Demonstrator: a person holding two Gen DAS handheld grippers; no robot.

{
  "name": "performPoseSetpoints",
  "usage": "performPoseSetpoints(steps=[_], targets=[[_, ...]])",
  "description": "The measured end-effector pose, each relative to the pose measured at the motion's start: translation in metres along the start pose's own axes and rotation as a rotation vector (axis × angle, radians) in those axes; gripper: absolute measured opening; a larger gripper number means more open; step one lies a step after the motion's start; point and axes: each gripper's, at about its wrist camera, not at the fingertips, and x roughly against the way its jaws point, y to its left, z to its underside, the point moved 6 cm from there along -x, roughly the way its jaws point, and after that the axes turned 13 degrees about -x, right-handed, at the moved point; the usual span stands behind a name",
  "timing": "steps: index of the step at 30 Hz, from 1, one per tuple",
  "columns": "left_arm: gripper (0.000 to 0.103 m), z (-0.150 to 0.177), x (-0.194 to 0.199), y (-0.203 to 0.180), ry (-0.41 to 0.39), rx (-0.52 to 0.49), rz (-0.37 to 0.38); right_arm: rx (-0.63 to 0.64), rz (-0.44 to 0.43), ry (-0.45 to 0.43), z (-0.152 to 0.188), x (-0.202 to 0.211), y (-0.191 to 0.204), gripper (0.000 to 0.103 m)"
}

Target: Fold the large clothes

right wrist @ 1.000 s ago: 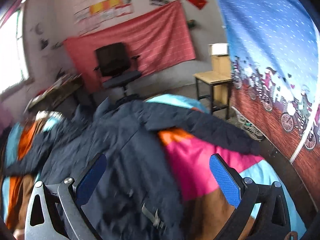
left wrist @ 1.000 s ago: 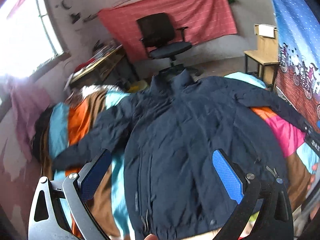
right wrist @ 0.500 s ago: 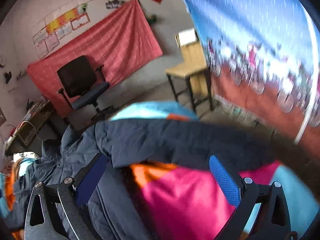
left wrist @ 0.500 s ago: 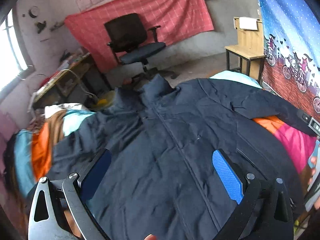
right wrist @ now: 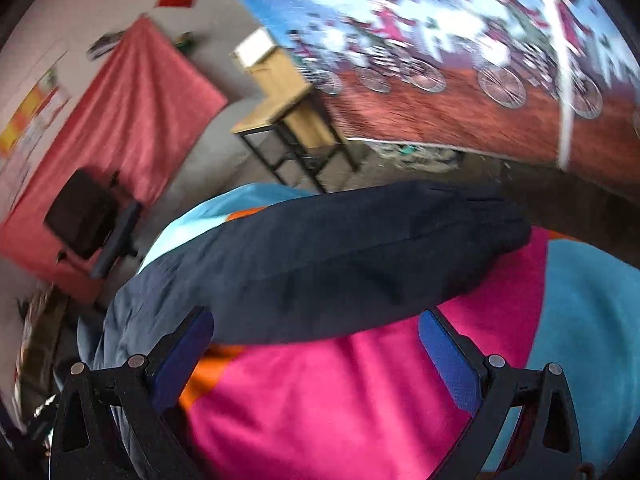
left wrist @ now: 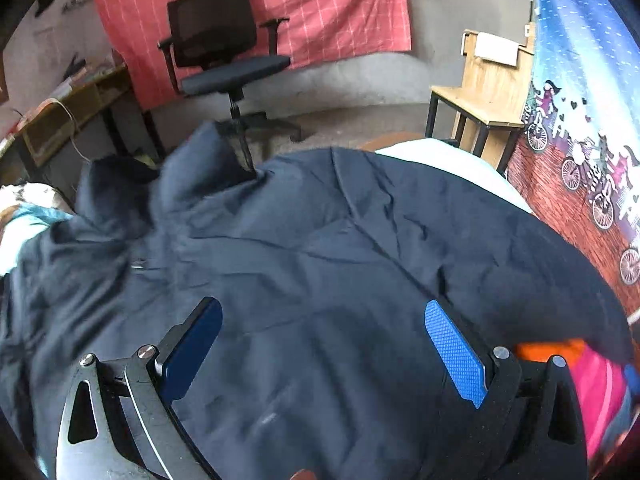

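A large navy jacket (left wrist: 304, 264) lies spread front-up on a bed with a bright striped blanket (right wrist: 360, 408). Its collar (left wrist: 188, 168) points to the far side. My left gripper (left wrist: 320, 344) is open and empty, hovering over the jacket's chest near the right shoulder. In the right wrist view the jacket's right sleeve (right wrist: 360, 252) stretches across the pink and blue blanket. My right gripper (right wrist: 316, 344) is open and empty, just in front of the sleeve's near edge. The jacket's hem is out of view.
A black office chair (left wrist: 224, 52) stands beyond the bed before a red wall cloth (left wrist: 328, 12). A wooden stand (left wrist: 480, 92) sits at the right by a curtain printed with bicycles (right wrist: 460, 72). A cluttered desk (left wrist: 68, 108) is at the left.
Both grippers have moved forward and right. The left one went from the jacket's hem up over its chest. The right one swung from the body to the right sleeve. Both stayed open.
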Motion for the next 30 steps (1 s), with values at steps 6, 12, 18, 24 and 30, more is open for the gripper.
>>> performPoseSetpoints(steps=[6, 12, 18, 24, 30], targets=[[0.099, -0.012, -0.046, -0.007, 0.036, 0.008, 0.011, -0.207, -0.028, 0.026, -0.023, -0.016, -0.036, 0.103], [0.100, -0.007, -0.079, -0.016, 0.099, -0.034, 0.029, -0.193, -0.017, -0.016, -0.027, -0.020, -0.036, 0.071], [0.101, 0.007, -0.101, -0.026, 0.176, -0.089, -0.002, -0.251, -0.057, -0.024, -0.031, -0.022, -0.043, 0.040], [0.101, 0.013, -0.080, -0.003, 0.130, -0.007, 0.052, -0.201, -0.100, -0.072, -0.038, -0.011, -0.027, 0.010], [0.100, 0.028, -0.026, 0.041, 0.089, 0.042, 0.052, 0.004, -0.151, -0.195, -0.049, 0.031, 0.029, 0.008]])
